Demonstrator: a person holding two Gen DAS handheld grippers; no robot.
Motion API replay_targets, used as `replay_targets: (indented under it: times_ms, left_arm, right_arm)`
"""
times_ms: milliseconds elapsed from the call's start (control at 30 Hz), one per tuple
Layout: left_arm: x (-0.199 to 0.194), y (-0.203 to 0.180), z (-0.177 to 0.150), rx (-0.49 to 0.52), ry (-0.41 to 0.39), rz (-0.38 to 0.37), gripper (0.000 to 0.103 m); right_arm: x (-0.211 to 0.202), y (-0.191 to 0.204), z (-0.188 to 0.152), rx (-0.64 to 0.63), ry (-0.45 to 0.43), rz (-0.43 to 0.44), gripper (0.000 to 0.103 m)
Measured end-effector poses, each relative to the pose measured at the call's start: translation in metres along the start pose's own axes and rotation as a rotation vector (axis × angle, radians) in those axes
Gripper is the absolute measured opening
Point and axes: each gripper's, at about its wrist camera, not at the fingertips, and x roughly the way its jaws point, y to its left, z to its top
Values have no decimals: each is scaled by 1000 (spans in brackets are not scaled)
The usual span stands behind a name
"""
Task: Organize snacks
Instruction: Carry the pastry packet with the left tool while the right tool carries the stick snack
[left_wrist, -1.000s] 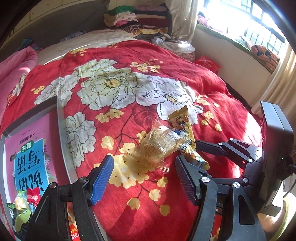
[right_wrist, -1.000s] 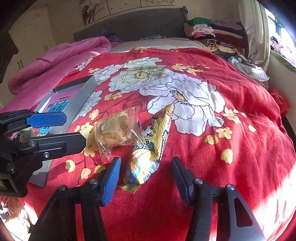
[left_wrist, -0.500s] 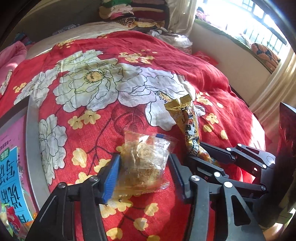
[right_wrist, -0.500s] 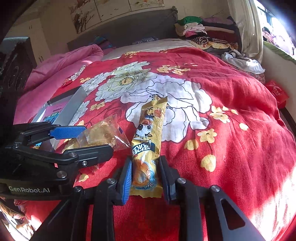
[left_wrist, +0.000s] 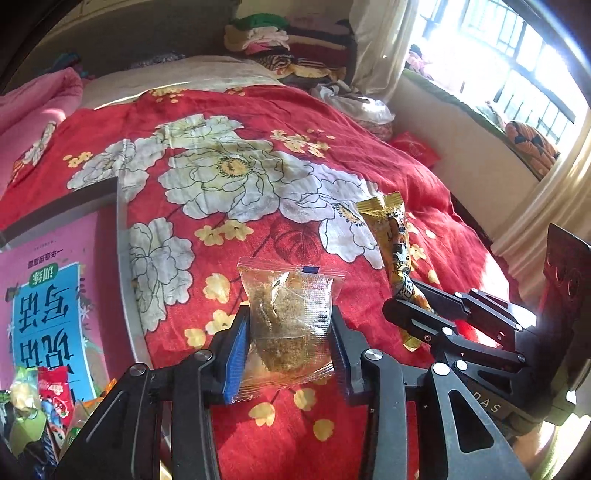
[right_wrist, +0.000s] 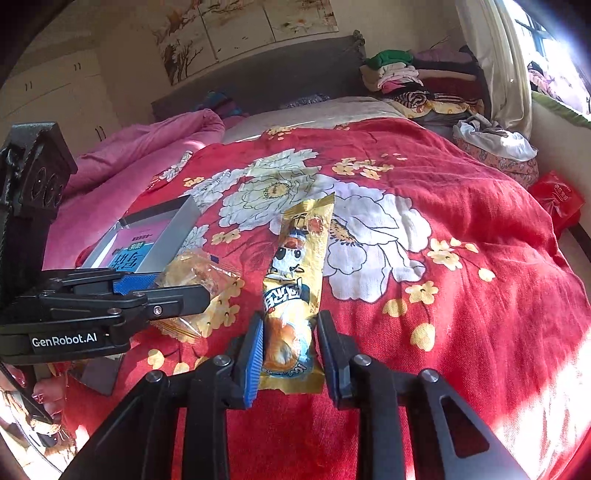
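Note:
A clear packet with a brown crumbly cake (left_wrist: 291, 306) stands upright between the blue pads of my left gripper (left_wrist: 290, 332). The jaws are closing and the pads press its sides. A long yellow snack stick with a cartoon print (right_wrist: 295, 266) sits by its lower end in my right gripper (right_wrist: 290, 350), which is shut on it; its top end points away over the red flowered bedspread (right_wrist: 461, 295). The two grippers are side by side, the left gripper (right_wrist: 184, 291) with its clear packet (right_wrist: 195, 269) to the left of the yellow stick (left_wrist: 391, 236).
A grey box (left_wrist: 122, 258) with a pink and blue book in it lies on the bed at the left, with several bright snack packets (left_wrist: 37, 406) at its near end. A pink quilt (right_wrist: 147, 147), folded clothes (right_wrist: 406, 81) and a red bag (right_wrist: 557, 195) ring the bed.
Both grippers closed on their packets, the left on the clear cake packet, the right on the yellow stick. Both packets now stand up more from the bedspread.

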Motion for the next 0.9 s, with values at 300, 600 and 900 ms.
replay_targets:
  times_ms: [300, 600, 900]
  left_arm:
    - [-83, 49, -14, -84, -117, 56, 41]
    - [-148, 123, -53, -197, -174, 210, 41]
    - [-164, 175, -92, -307, -157, 290, 41]
  right_arm:
    - [-17, 50, 9, -52, -25, 90, 29]
    - [-23, 128, 17, -135, -21, 241, 29]
    - [-10, 201, 12, -238, 42, 344, 29]
